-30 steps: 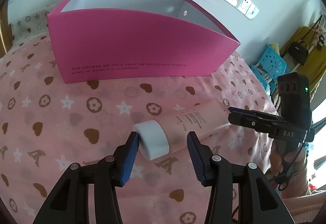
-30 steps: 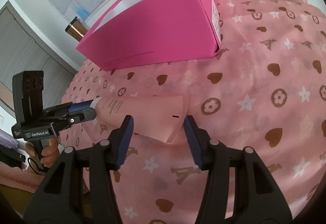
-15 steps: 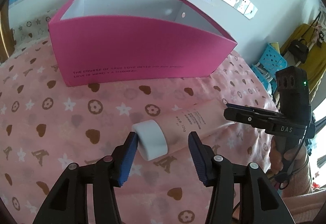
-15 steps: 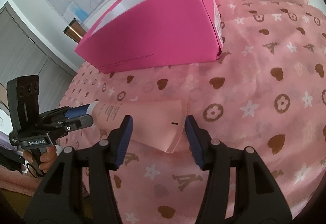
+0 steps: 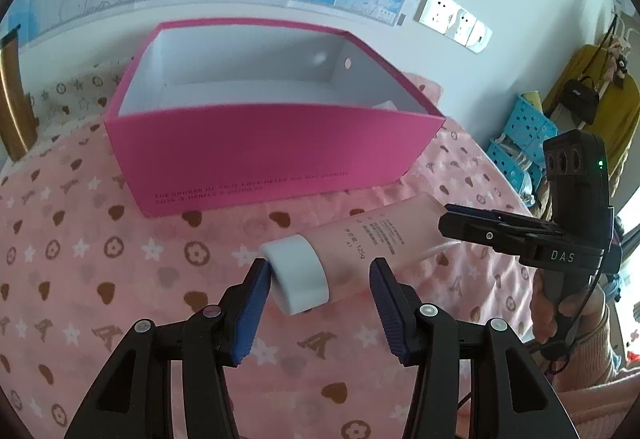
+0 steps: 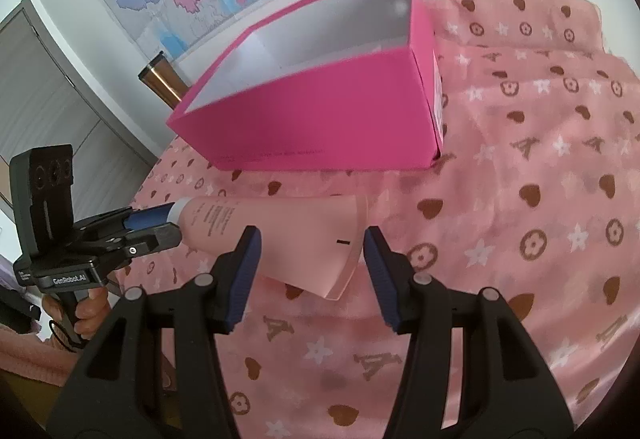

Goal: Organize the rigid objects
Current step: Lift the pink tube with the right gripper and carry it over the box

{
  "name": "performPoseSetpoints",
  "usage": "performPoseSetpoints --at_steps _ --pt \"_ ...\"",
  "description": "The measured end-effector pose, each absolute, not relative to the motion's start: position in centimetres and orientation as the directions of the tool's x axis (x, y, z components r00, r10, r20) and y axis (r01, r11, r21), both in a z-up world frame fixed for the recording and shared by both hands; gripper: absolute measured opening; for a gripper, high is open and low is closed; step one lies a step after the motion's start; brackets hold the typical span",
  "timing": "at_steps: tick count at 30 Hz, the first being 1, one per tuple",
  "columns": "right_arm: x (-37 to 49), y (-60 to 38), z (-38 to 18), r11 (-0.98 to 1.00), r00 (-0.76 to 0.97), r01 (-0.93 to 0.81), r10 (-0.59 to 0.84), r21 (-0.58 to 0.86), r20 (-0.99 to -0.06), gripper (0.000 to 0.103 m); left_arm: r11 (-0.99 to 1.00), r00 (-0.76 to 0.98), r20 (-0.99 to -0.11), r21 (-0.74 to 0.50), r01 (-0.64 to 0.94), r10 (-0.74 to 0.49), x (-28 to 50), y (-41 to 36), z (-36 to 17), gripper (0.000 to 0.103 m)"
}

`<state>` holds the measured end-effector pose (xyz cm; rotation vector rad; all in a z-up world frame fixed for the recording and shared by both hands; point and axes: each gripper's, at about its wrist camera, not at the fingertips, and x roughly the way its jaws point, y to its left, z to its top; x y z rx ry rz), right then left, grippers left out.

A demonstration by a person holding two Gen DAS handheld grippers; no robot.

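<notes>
A pink tube (image 5: 372, 239) with a white cap (image 5: 298, 279) is held up off the pink cloth, in front of an open pink box (image 5: 272, 155). My left gripper (image 5: 318, 303) has its jaws around the cap, wide apart. My right gripper (image 6: 312, 267) has its jaws around the flat crimped end of the tube (image 6: 312, 239); its blue pads sit at both edges. The box (image 6: 320, 119) is white inside and looks nearly empty.
A pink patterned cloth (image 6: 540, 239) covers the table. A wall with maps stands behind the box. A copper cylinder (image 6: 160, 83) stands at the box's far left. Blue baskets (image 5: 524, 143) and a yellow chair lie beyond the table's right edge.
The tube has come up off the cloth with both grippers, and both cameras have risen, so the box's inside shows more.
</notes>
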<state>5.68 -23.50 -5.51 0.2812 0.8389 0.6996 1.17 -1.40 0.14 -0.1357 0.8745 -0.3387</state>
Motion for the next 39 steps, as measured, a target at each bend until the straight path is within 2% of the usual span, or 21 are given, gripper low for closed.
performPoseSetpoints --at_steps 39 --pt "6.8 -23.6 -1.1 0.756 0.545 -0.498 0.654 0.426 -0.524 0.056 0.947 0.682 -0.659 -0.179 0.266 -0.316 2.5 -1.7 4.4 0.052"
